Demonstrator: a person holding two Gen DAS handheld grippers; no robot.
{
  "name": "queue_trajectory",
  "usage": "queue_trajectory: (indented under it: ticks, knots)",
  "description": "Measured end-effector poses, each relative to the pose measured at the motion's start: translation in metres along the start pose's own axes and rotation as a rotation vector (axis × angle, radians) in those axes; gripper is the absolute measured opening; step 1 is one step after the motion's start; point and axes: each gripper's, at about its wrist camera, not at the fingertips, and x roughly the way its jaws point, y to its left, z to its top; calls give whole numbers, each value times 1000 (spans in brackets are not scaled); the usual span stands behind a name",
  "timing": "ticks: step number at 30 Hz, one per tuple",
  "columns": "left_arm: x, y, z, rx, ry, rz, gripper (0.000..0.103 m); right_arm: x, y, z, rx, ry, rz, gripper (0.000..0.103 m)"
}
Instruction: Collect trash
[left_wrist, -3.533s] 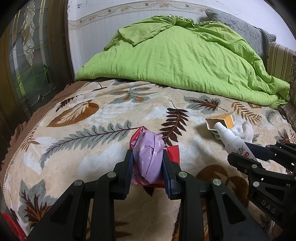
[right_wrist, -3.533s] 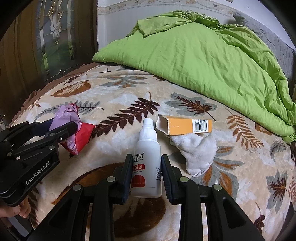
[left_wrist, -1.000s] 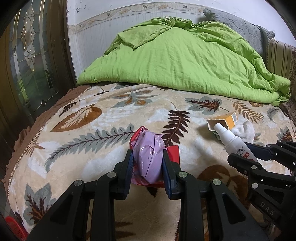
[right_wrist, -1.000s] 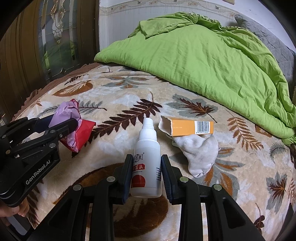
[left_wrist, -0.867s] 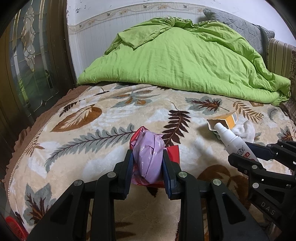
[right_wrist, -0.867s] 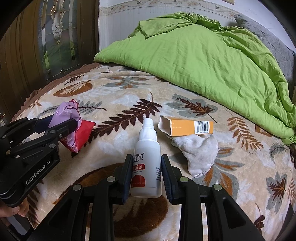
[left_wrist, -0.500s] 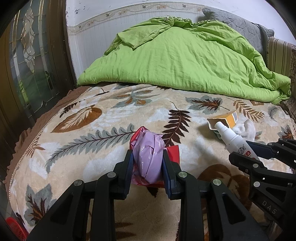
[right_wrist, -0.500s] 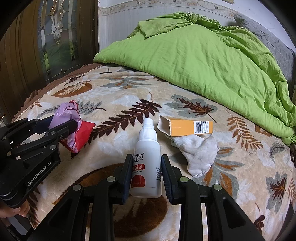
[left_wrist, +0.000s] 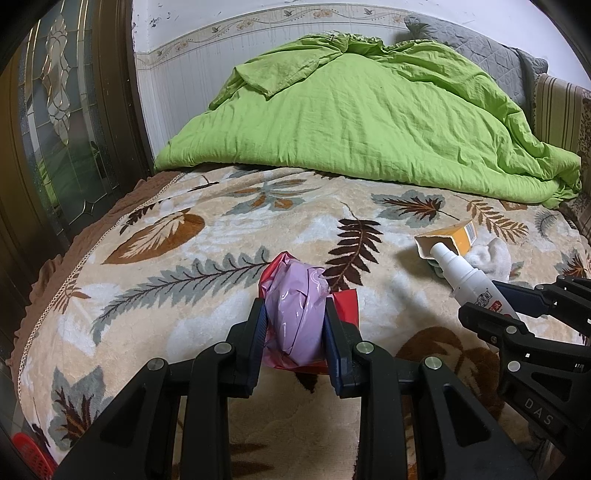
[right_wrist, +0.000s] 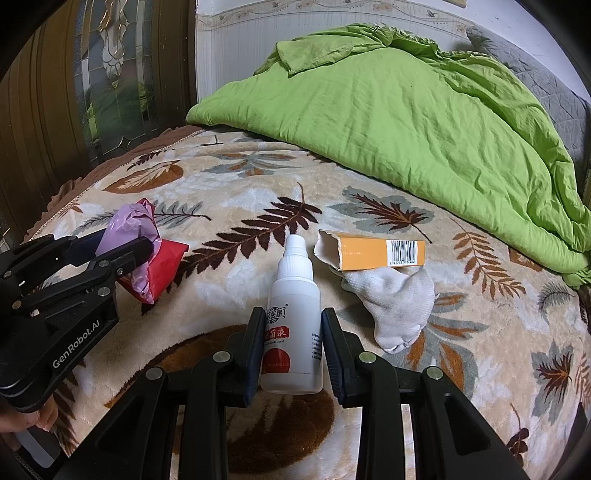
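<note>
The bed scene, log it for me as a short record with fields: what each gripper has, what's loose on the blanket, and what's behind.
left gripper: shut on the crumpled plastic bag, pink and red
right gripper: shut on the white bottle, cap pointing away
loose on blanket: orange box, one end torn open; white sock just in front of it, touching
surface: leaf-patterned blanket
behind: green quilt heaped along the far side
trash container: none clearly in view
</note>
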Motion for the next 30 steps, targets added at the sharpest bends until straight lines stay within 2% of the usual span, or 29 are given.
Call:
queue_trajectory:
  ticks: [30]
  knots:
    - [2,10,-1,-11,-8,2,28,-4,2,0,-3,-10,1,33]
